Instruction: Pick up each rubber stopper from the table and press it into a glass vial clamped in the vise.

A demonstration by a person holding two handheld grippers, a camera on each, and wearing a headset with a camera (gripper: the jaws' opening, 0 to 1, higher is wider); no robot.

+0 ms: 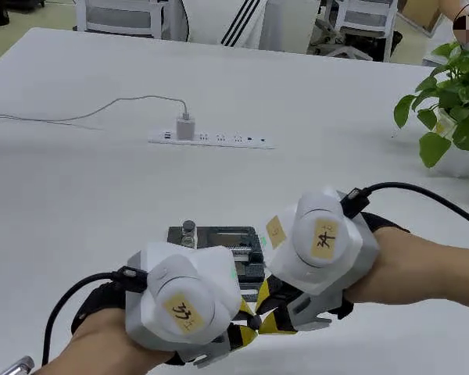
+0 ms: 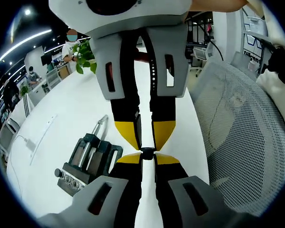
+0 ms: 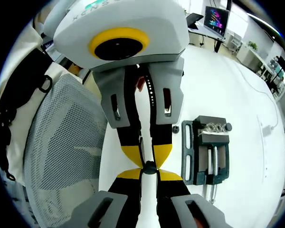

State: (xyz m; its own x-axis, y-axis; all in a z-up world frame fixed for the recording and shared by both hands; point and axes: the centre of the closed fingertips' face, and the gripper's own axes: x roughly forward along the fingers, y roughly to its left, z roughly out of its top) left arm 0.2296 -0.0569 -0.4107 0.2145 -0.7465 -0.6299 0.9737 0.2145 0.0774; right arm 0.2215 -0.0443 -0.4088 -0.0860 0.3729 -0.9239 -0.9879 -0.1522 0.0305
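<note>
Near edge of the surface (image 1: 78, 203): left hand-held gripper (image 1: 246, 323) and right hand-held gripper (image 1: 266, 306) point at each other, tip to tip. Both pairs of jaws are drawn close, with only a narrow gap. A small dark rubber stopper (image 3: 149, 167) sits where the four yellow tips meet; cannot tell which pair grips it. The gripper views show the surface edge running close alongside the tips, with a mesh chair back (image 2: 237, 133) past it.

Just beyond the tips is a dark vise (image 1: 219, 237), with a glass vial (image 1: 189, 232) upright at its left end.

Further out there is bare white surface to the left and ahead. Then a power strip (image 1: 219, 140) with a plugged charger (image 1: 186, 126), its cable trailing left. A potted plant (image 1: 453, 101) stands at the far right edge.
</note>
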